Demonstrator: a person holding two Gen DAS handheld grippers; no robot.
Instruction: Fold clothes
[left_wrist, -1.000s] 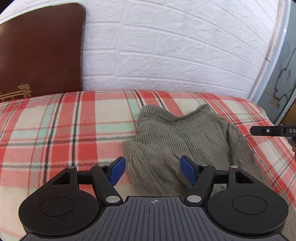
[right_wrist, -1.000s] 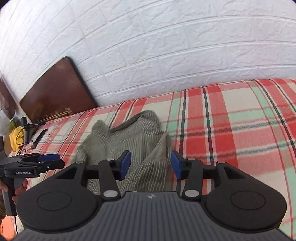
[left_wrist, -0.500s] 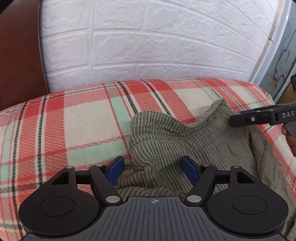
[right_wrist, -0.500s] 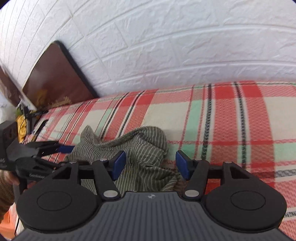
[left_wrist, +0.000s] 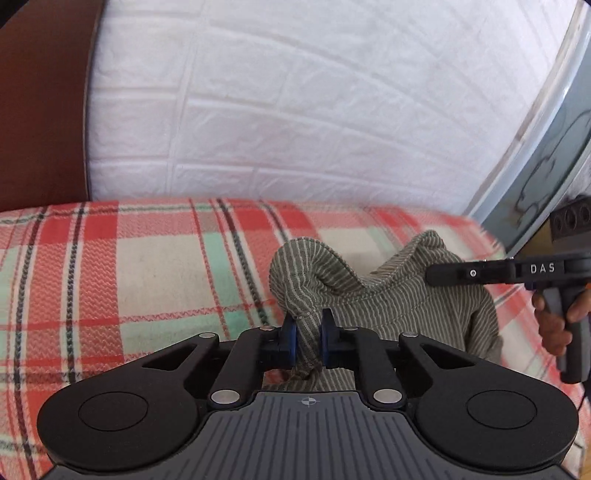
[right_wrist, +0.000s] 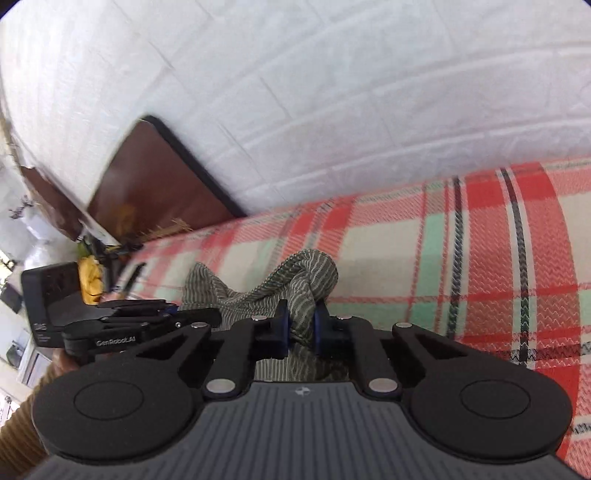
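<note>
Both grippers have grabbed the same piece of clothing here, a grey-green striped garment (left_wrist: 402, 306) bunched up on a red, cream and mint plaid blanket (left_wrist: 147, 273).

Left wrist view: the left gripper (left_wrist: 306, 338) has its blue pads (left_wrist: 289, 336) closing on a twisted fold of the striped fabric, pinched narrow with cloth squeezed right between them. The rest of the garment humps up toward 1 o'clock from the jaws. Over at 3 o'clock the right gripper (left_wrist: 436, 274) pokes in sideways, with a hand (left_wrist: 554, 325) wrapped around its grip.

Right wrist view: same deal. That gripper's pads are closing on a rolled edge of the garment, fabric clamped between them and bulging up at 12 o'clock. The other gripper sits at 9 o'clock, touching the far end of the cloth as far as I can tell, since it's pretty blurry there.

Behind the bed is a white brick-pattern wall (right_wrist: 332, 92), and a dark brown board (right_wrist: 155, 184) leans on it at about 10 o'clock.
</note>
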